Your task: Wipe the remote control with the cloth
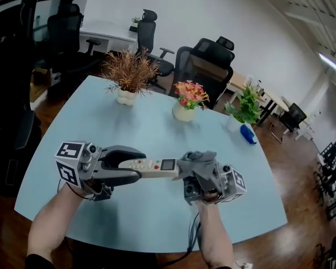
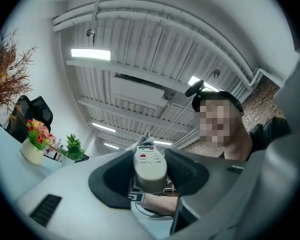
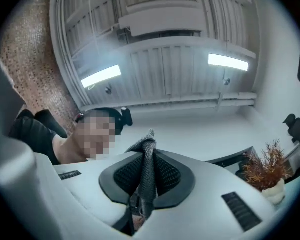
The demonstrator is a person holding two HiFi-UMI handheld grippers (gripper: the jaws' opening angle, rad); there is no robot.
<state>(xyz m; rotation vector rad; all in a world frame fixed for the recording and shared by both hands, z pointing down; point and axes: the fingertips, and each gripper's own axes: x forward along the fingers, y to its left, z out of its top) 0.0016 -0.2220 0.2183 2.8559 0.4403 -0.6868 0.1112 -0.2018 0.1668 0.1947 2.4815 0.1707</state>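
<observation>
My left gripper (image 1: 135, 165) is shut on a white remote control (image 1: 153, 166), held level above the table with its small screen end pointing right. In the left gripper view the remote (image 2: 149, 166) stands between the dark pads and tilts upward. My right gripper (image 1: 199, 170) is shut on a grey cloth (image 1: 197, 161), which bunches against the remote's right end. Seen from the right gripper view, the cloth (image 3: 147, 176) is a thin folded strip pinched between the pads, its tip sticking up past them.
The pale blue table (image 1: 101, 128) carries a dried brown plant (image 1: 129, 74), a pot of pink flowers (image 1: 187, 101), a green plant (image 1: 243, 110) and a blue object (image 1: 247, 134) along its far side. Black office chairs (image 1: 204, 66) stand behind it.
</observation>
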